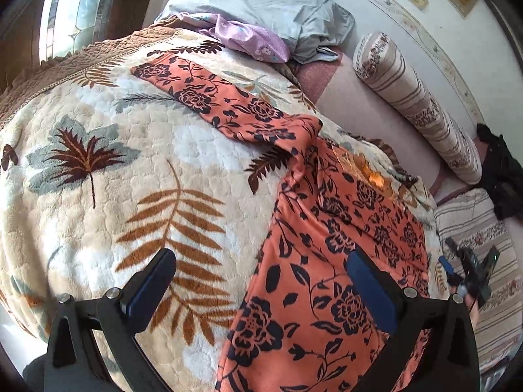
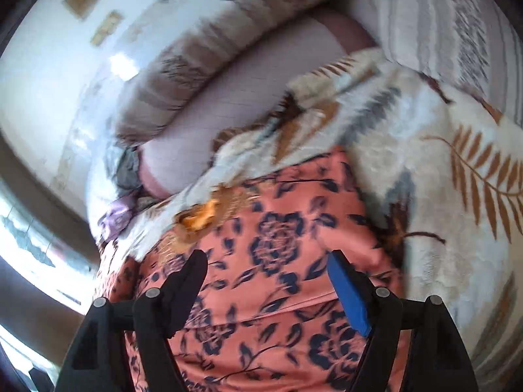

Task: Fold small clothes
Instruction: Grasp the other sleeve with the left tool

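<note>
**Leaf-print blanket, floral garment spread**

Cream leaf-print blanket (image 1: 130, 170) fills the frame. Orange floral garment (image 1: 313, 261) runs from upper centre to lower right, beneath the left gripper (image 1: 261, 274), jaws wide, empty. Right gripper (image 2: 266, 274), likewise wide, hovers over it.

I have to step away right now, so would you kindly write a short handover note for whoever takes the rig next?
Left gripper: open, holding nothing, above the blanket and the garment's left edge.
Right gripper: open, empty, over the garment's lower part.
Orange floral garment: on the blanket, one long section stretched toward the pillows, bunched at the middle.
Done: no neat fold visible.
Left: flatten, fold, probably starting with that long section.
</note>
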The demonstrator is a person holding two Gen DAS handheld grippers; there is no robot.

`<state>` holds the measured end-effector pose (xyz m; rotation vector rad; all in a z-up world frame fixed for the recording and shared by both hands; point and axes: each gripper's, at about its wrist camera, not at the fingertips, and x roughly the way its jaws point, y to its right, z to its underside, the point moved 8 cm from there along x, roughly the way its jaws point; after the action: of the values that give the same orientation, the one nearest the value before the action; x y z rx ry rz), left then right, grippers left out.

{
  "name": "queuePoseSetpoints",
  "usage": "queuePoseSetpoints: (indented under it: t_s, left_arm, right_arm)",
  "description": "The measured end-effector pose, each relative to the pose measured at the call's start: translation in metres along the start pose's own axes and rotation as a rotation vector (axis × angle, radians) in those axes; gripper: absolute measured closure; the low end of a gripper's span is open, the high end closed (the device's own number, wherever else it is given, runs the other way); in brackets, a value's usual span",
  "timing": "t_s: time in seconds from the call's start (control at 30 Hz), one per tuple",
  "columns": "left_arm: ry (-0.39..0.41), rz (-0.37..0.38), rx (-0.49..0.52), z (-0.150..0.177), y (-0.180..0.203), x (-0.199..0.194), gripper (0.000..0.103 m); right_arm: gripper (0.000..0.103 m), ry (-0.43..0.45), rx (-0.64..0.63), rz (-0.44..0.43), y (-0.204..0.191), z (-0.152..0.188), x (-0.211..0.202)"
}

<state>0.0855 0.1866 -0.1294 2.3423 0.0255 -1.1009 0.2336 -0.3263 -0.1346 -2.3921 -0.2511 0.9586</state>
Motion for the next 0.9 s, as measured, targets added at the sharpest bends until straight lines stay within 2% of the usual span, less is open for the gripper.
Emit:
queuePoseSetpoints:
  t_s: [0.1,0.23,0.3,0.37,0.5,0.57,0.7,0.73,0.77,0.83,0.9]
  left_arm:
    - [0.020,0.069,-0.131,-0.041,-0.018,0.014,0.000]
    - [0.023,0.179,-0.360,-0.098,-0.054,0.045,0.000]
    - [0.037,0.213,-0.449,-0.128,-0.075,0.065,0.000]
    - [0.058,0.190,-0.498,-0.157,-0.098,0.086,0.000]
    - [0.068,0.171,-0.617,-0.196,-0.143,0.124,0.000]
    - [0.069,0.204,-0.640,-0.209,-0.150,0.135,0.000]
    - [0.087,0.229,-0.600,-0.228,-0.151,0.152,0.000]
    - [0.087,0.224,-0.599,-0.229,-0.153,0.158,0.003]
    - [0.097,0.212,-0.601,-0.229,-0.158,0.161,0.013]
    - [0.132,0.196,-0.595,-0.229,-0.164,0.159,0.021]
    - [0.134,0.182,-0.580,-0.229,-0.167,0.158,0.027]
  right_arm:
    - [0.020,0.031,-0.116,0.022,-0.032,0.038,0.006]
    - [0.020,-0.100,-0.052,0.037,-0.013,0.095,0.052]
    - [0.018,-0.077,-0.034,0.009,-0.016,0.087,0.047]
    - [0.018,-0.078,-0.010,-0.024,-0.010,0.090,0.050]
    - [0.015,-0.078,-0.046,0.001,-0.013,0.092,0.053]
    - [0.013,-0.083,-0.056,-0.005,-0.014,0.091,0.055]
    - [0.012,-0.080,-0.063,-0.007,-0.015,0.093,0.057]
    - [0.012,-0.080,-0.066,-0.008,-0.015,0.093,0.057]
    - [0.011,-0.080,-0.067,-0.009,-0.016,0.093,0.058]
    - [0.011,-0.080,-0.067,-0.012,-0.016,0.093,0.058]
    - [0.011,-0.080,-0.067,-0.012,-0.016,0.093,0.058]
